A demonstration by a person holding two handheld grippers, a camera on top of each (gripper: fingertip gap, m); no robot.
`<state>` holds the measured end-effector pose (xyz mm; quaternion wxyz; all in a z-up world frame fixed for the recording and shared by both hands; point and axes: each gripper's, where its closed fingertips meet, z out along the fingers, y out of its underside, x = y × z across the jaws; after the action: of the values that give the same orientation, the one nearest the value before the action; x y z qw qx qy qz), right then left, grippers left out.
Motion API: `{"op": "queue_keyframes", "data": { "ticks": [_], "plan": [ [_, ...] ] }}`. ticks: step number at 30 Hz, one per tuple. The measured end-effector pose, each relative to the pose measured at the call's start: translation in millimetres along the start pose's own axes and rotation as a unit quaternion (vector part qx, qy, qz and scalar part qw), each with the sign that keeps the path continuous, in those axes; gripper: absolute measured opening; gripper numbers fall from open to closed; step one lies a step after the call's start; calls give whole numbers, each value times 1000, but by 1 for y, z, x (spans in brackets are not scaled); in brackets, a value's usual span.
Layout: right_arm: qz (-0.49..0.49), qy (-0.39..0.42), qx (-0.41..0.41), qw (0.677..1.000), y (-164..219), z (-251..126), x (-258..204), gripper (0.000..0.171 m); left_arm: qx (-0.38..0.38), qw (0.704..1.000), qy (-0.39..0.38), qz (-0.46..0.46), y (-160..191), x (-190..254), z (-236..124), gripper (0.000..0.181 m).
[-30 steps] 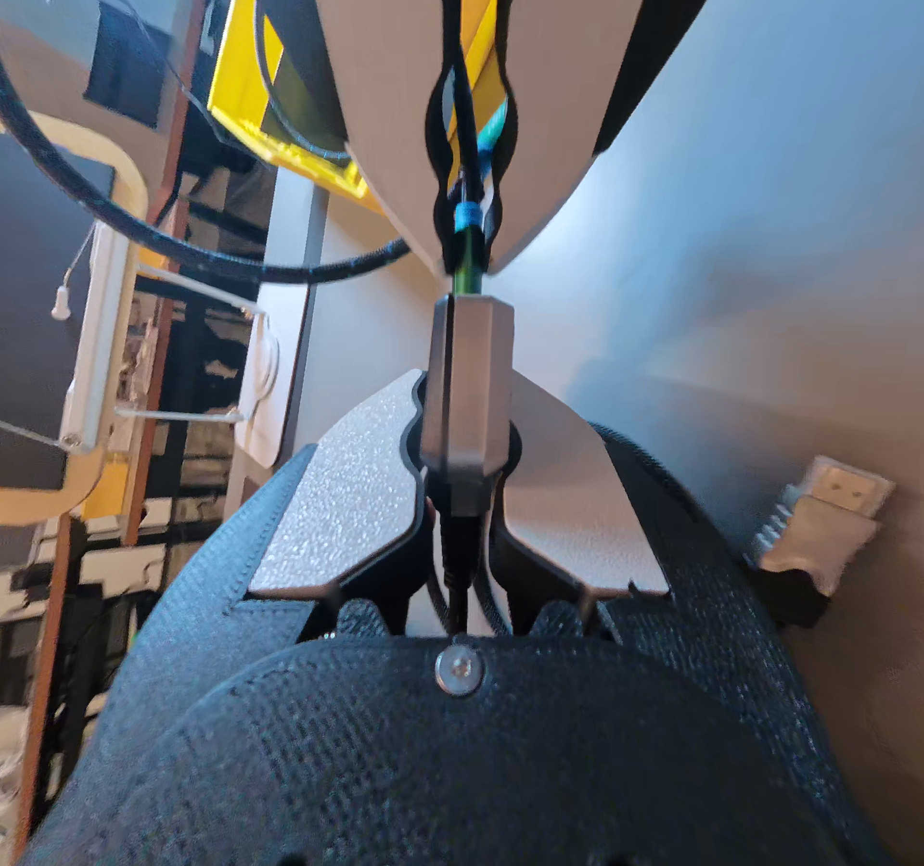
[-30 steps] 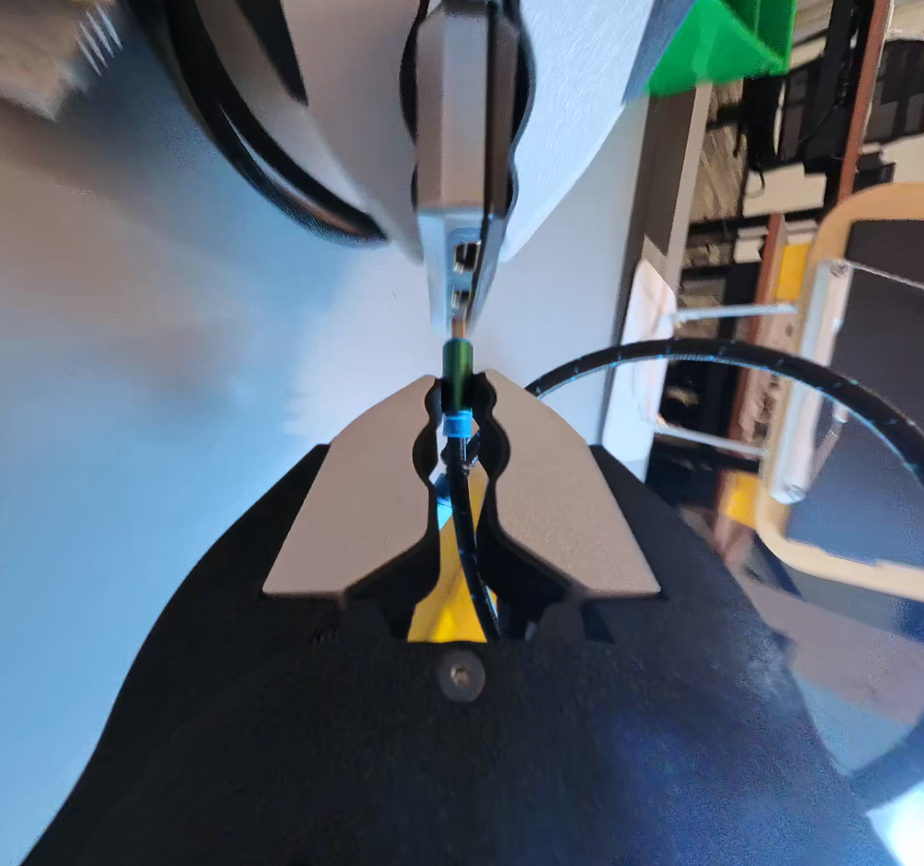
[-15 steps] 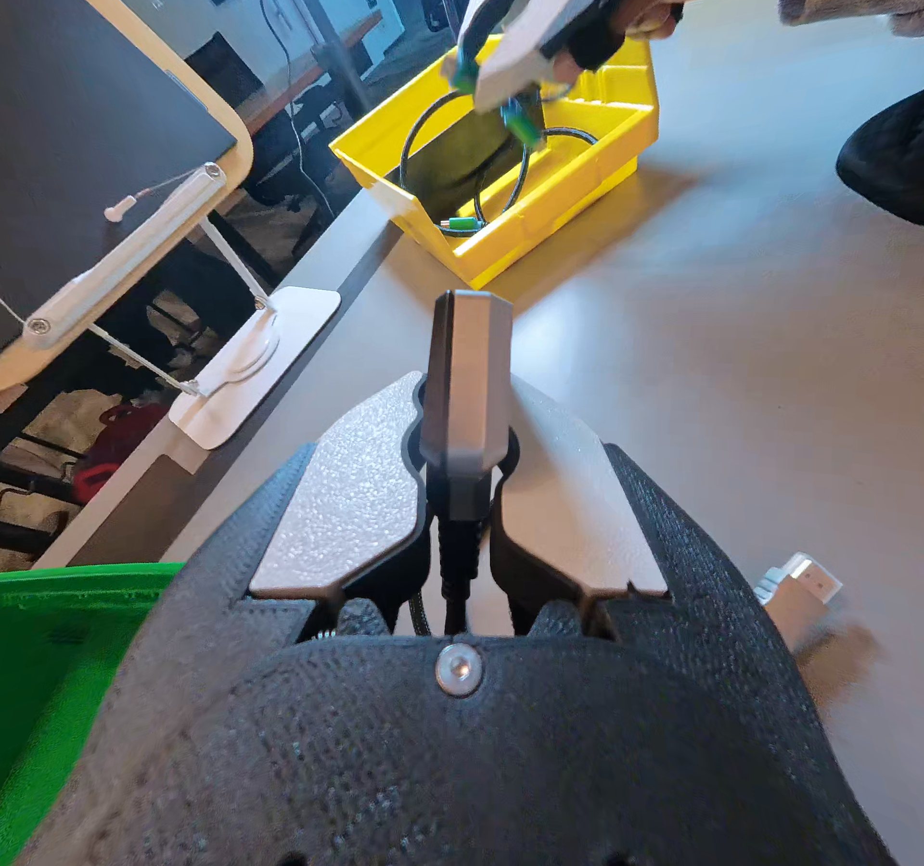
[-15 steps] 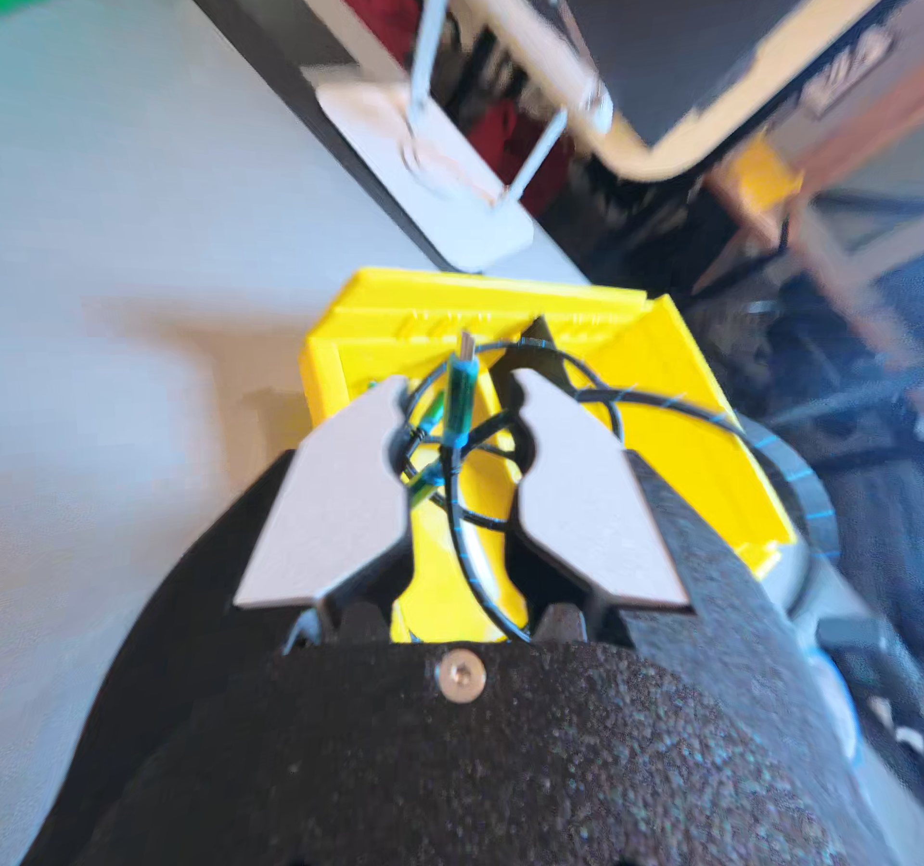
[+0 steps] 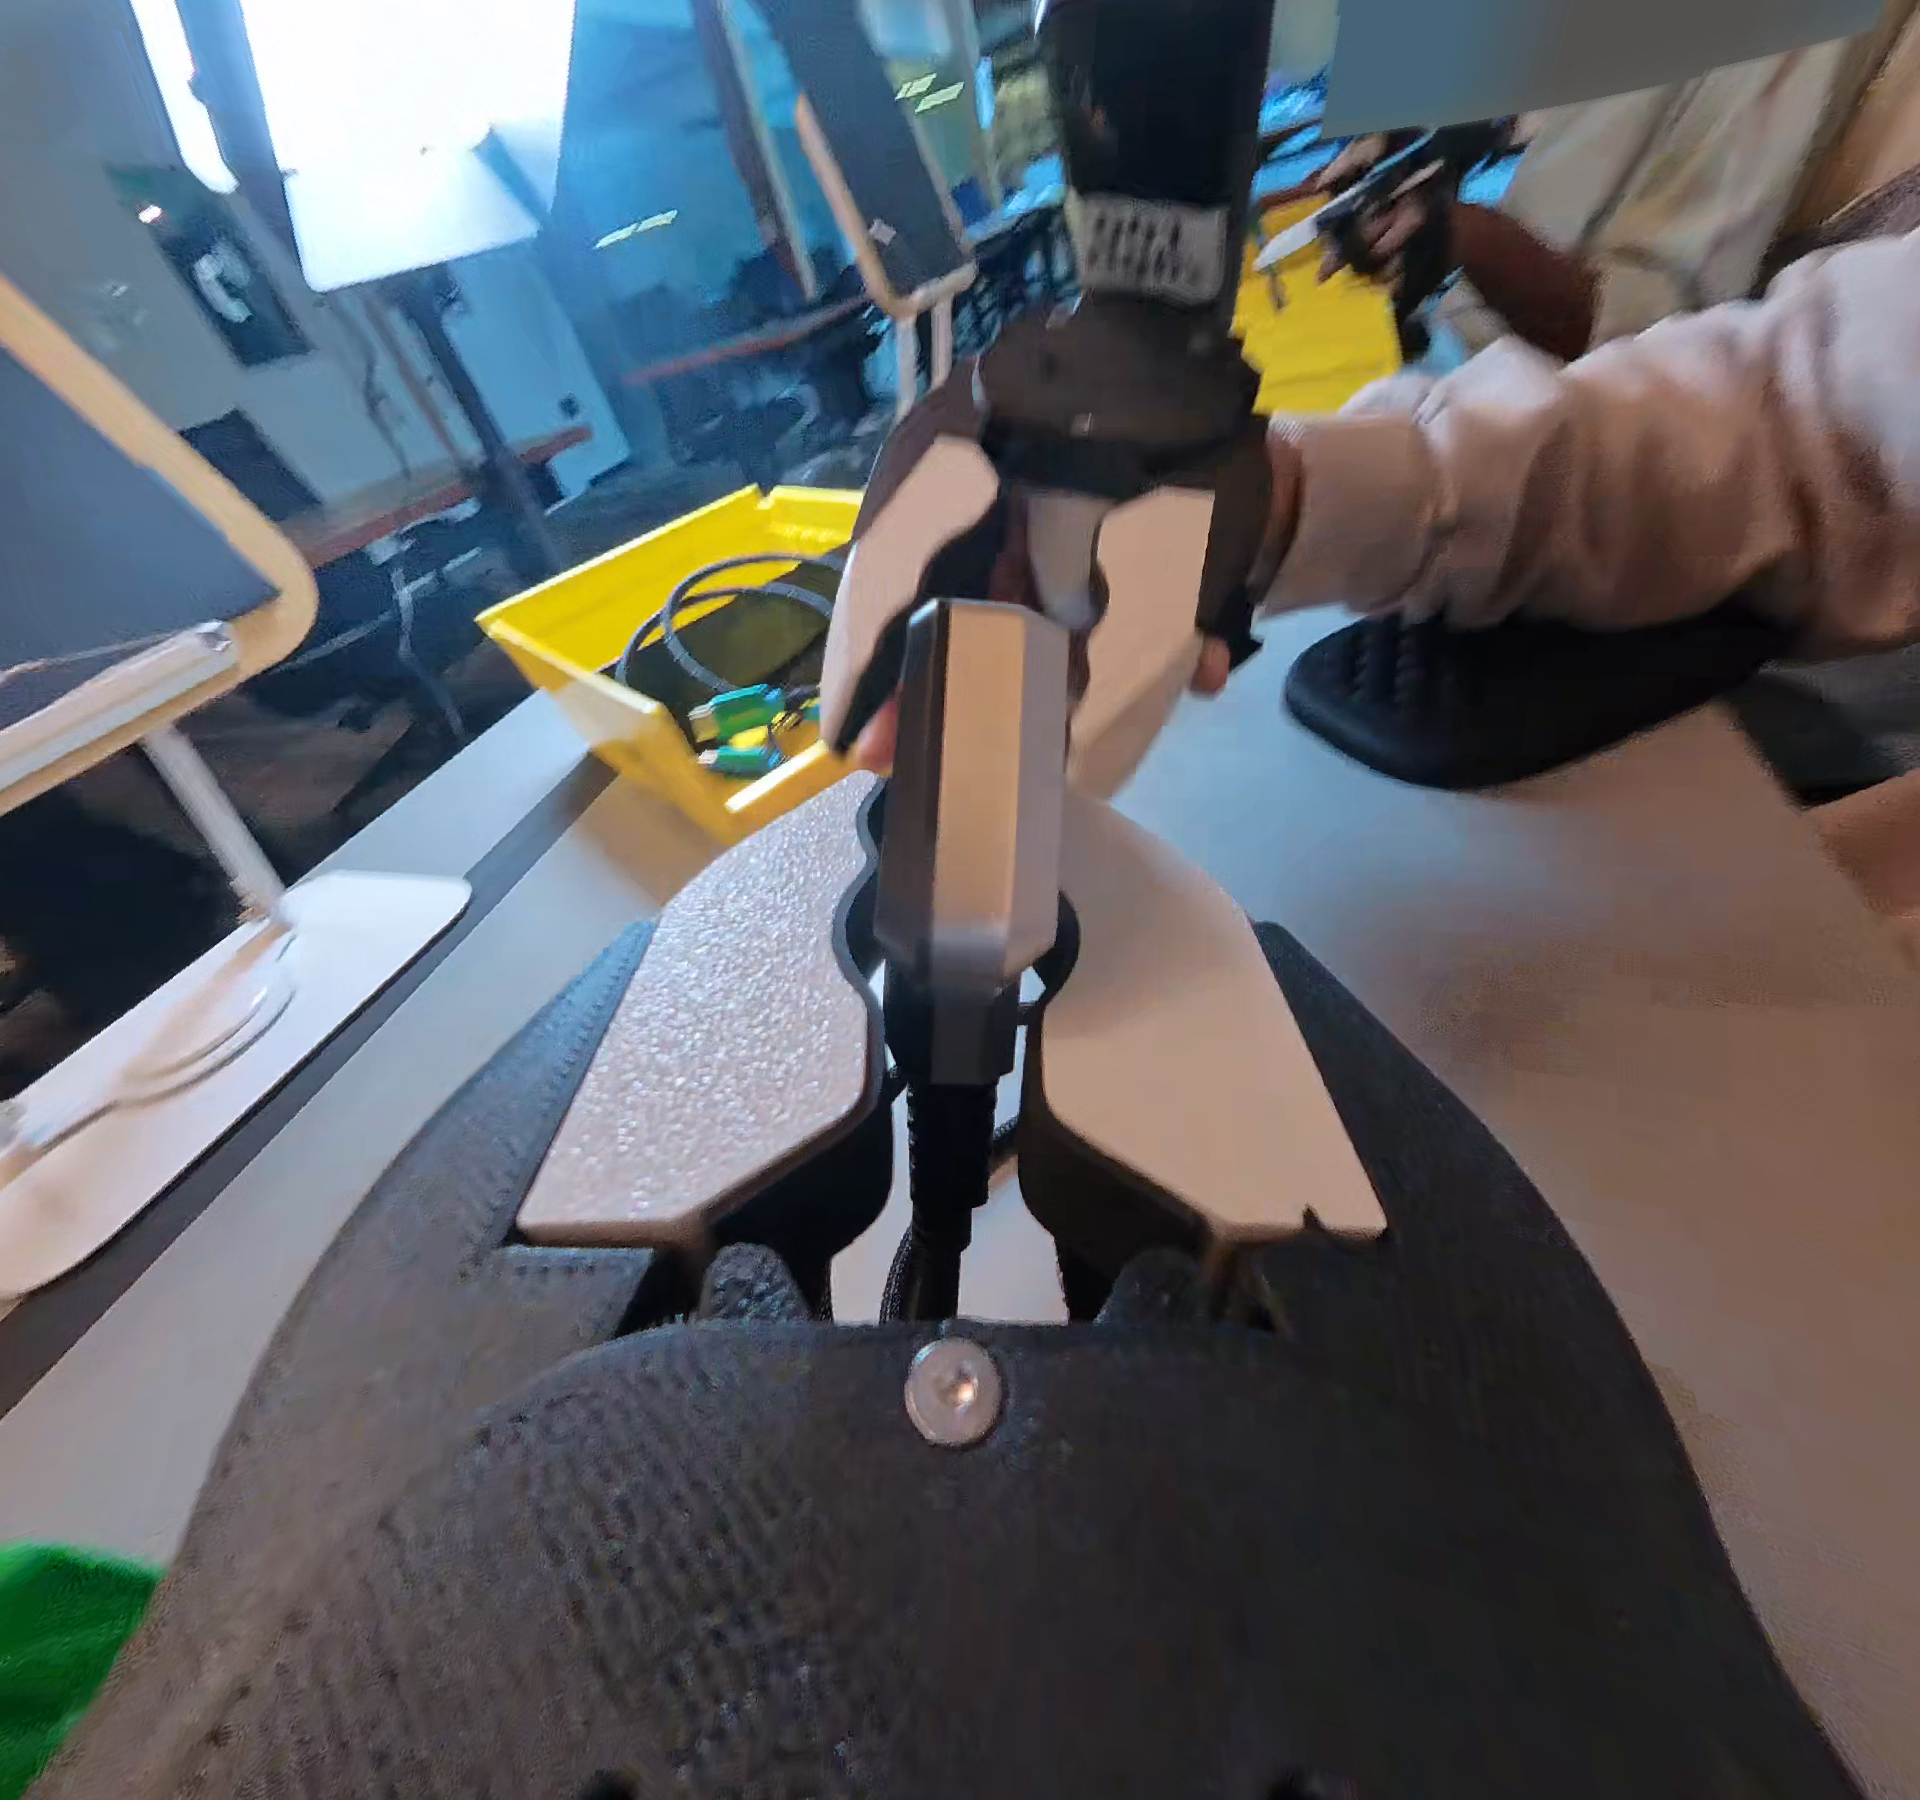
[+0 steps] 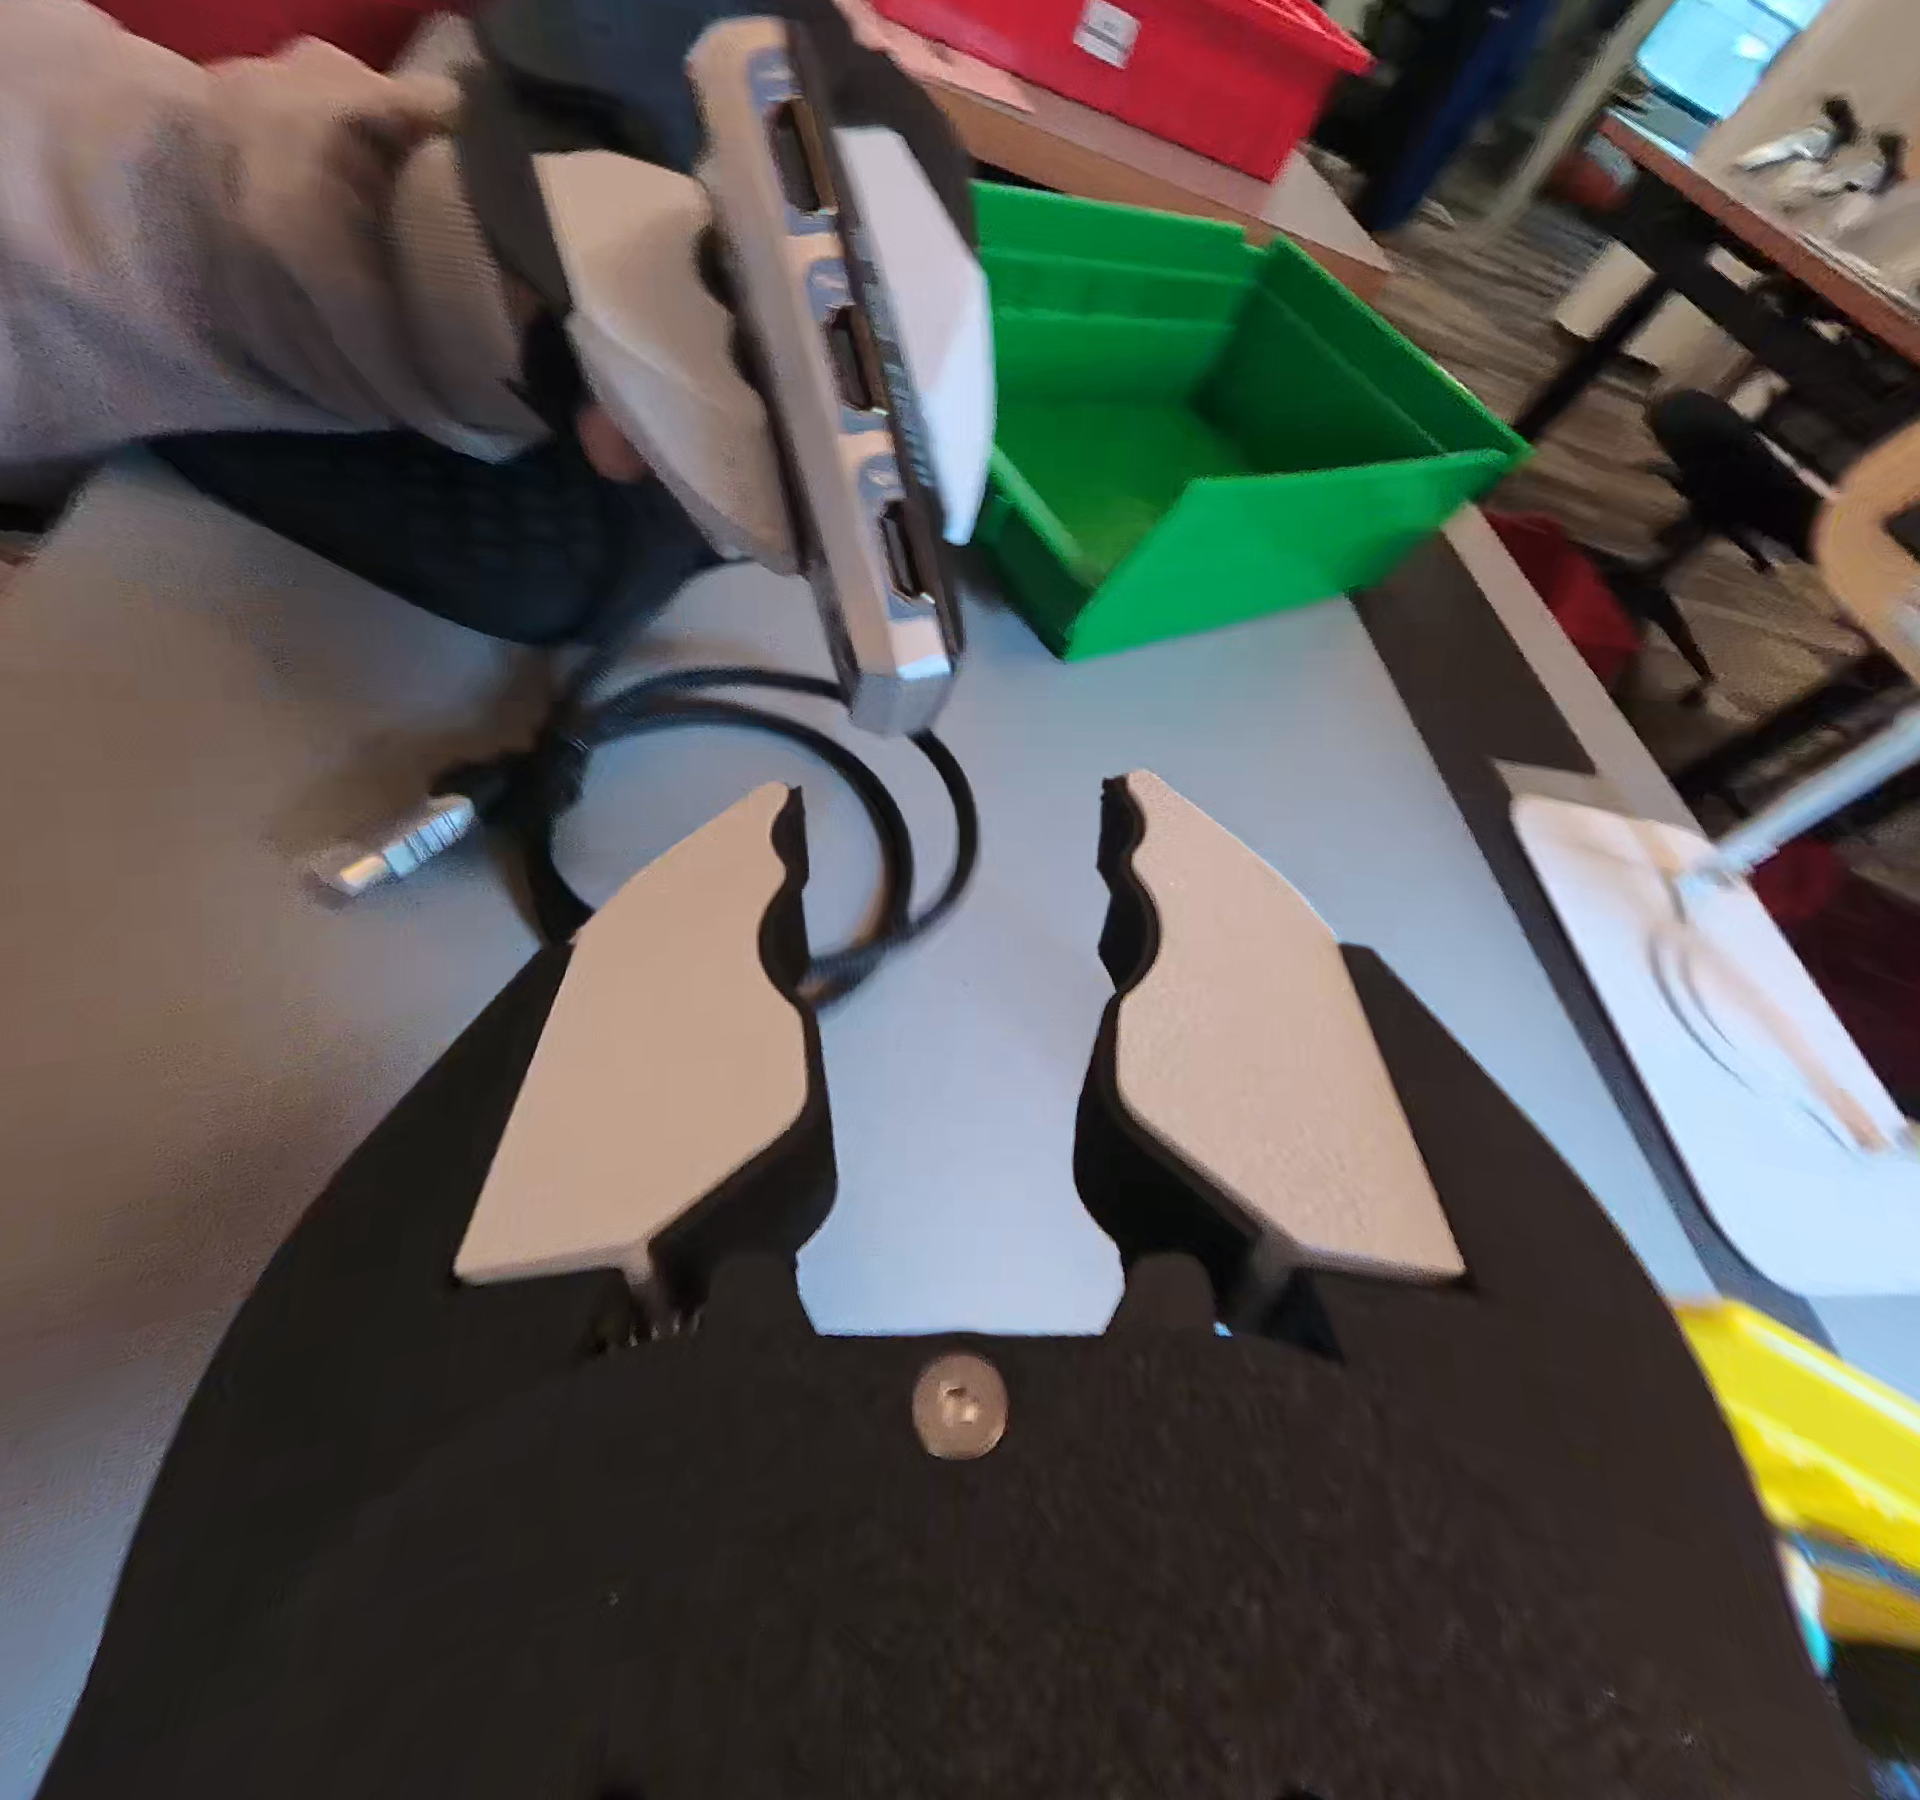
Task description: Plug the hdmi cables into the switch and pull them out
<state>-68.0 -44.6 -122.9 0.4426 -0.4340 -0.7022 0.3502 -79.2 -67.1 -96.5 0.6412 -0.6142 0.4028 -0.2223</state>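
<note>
Now the left gripper (image 5: 961,877) clamps the slim silver metal switch (image 5: 977,774) upright above the table; the right gripper (image 6: 951,805) gapes empty (ports bare). Loose grip risks twisting during insertion.

Switch (image 5: 971,794) in left claw (image 5: 961,929), bin (image 5: 623,670) behind, cables (image 5: 743,711) inside

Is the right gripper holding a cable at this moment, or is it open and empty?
Open and empty. In its own view the right gripper has its jaws spread wide with only bare table between them; the switch sits in the left gripper.
</note>
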Motion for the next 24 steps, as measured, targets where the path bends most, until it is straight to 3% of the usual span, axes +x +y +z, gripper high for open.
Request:
{"op": "queue_keyframes", "data": {
  "ticks": [1, 4, 7, 11, 17, 24],
  "plan": [
    [-11, -10, 13, 1000, -7, 6, -9, 54, 15, 1000, 18, -4, -5, 6, 0, 23],
    [-46, -16, 84, 995, -37, 7, -27, 38, 8, 999, 39, 5, -2, 17, 3, 23],
    [-71, -22, 80, 994, -45, -4, -31, 20, 40, 998, 56, -6, -12, 21, 0, 28],
    [-110, 27, 80, 990, -75, -38, -10, 20, 126, 991, 11, -31, -40, -1, -20, 37],
    [-180, 174, 40, 967, -137, -119, 76, 20, 155, 980, -107, -70, -37, -59, -56, 38],
    [-247, 355, -88, 897, -165, -194, 208, 20, 116, 983, -118, -79, -19, -64, -51, 38]
  ]
}}
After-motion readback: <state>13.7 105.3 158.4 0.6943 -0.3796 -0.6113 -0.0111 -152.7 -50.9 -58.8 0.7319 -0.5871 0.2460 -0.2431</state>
